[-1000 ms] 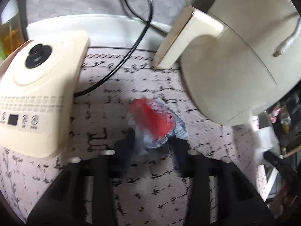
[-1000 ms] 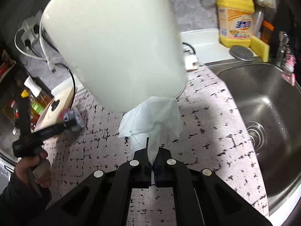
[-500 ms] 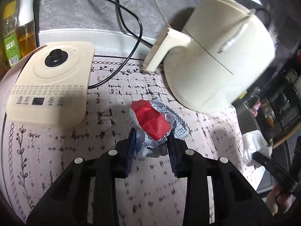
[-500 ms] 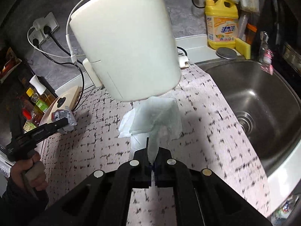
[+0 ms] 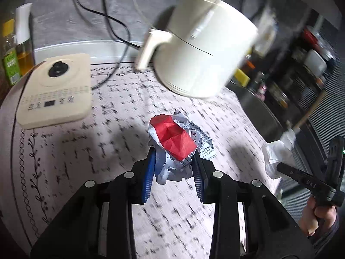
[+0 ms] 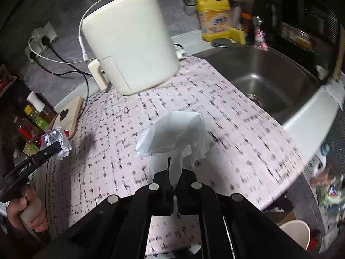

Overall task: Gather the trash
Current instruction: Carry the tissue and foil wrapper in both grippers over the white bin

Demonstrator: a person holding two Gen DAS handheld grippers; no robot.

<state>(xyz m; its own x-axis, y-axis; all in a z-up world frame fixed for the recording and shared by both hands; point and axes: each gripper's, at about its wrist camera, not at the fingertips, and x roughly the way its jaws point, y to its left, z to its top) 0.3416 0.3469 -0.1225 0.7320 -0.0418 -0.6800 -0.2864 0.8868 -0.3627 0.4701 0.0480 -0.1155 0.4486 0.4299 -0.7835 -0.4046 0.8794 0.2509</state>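
1. Left wrist view: the left gripper (image 5: 173,168) is clamping a crumpled red and silver wrapper (image 5: 174,142) between its blue pads (image 5: 149,172), holding it up above the patterned counter mat (image 5: 86,142).
2. Same view: a cream air fryer (image 5: 204,51) is sitting behind the wrapper, and a flat cream appliance (image 5: 56,90) is lying to the left beside oil bottles (image 5: 13,49). What is inside the air fryer is not showing.
3. Same view, right edge: the right gripper (image 5: 280,168) is pinching a white tissue (image 5: 278,155), with a hand (image 5: 319,215) wrapping its handle.
4. Right wrist view: the right gripper (image 6: 173,181) is squeezing nearly together on the white tissue (image 6: 176,136), which is hanging over the mat (image 6: 237,142).
5. Same view: a steel sink (image 6: 269,82) is lying to the right, with a yellow detergent jug (image 6: 215,19) behind it. A cream bin (image 6: 295,233) is standing low right, contents unclear.
6. Same view, left: the left gripper (image 6: 56,149) is carrying the wrapper (image 6: 57,139), fist (image 6: 28,211) gripping its handle.
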